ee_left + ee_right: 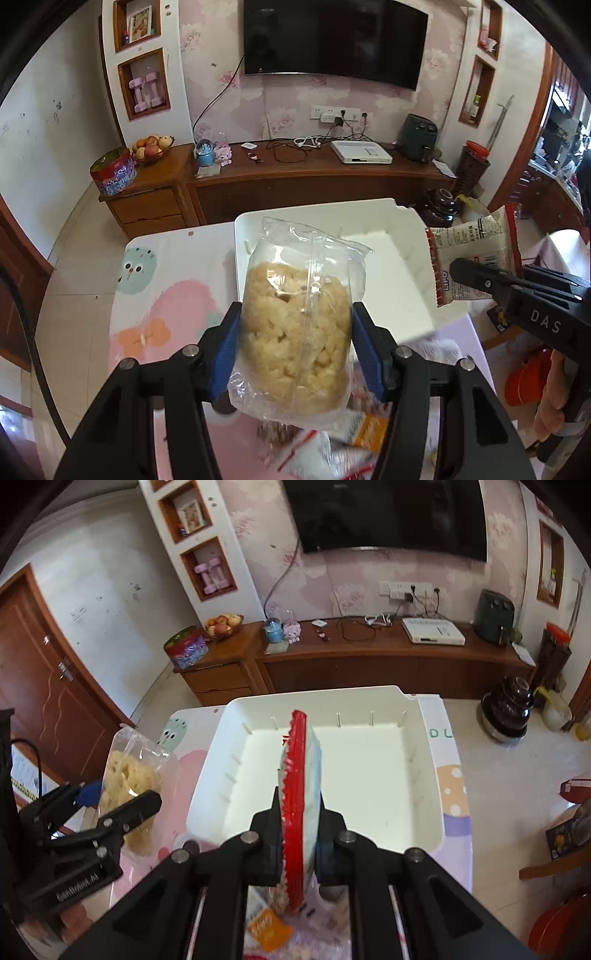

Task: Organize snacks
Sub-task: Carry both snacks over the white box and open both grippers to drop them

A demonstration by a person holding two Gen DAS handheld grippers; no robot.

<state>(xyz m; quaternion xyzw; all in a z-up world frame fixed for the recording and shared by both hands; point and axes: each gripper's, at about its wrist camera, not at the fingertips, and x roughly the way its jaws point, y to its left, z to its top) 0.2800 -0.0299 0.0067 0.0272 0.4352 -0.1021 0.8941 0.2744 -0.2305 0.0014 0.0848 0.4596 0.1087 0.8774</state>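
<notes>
Left wrist view: left gripper [295, 332] jaws clamped on a clear crinkly bag of pale puffed pieces [295, 332], long axis upright, over the white plastic bin's [373, 218] near-left rim; printed face of the red-edged packet [476, 254] legible. Right wrist view: right gripper [299, 823] jaws pinch that flat packet edge-on, serrated seam pointing toward the bin's far wall, above the bin.
</notes>
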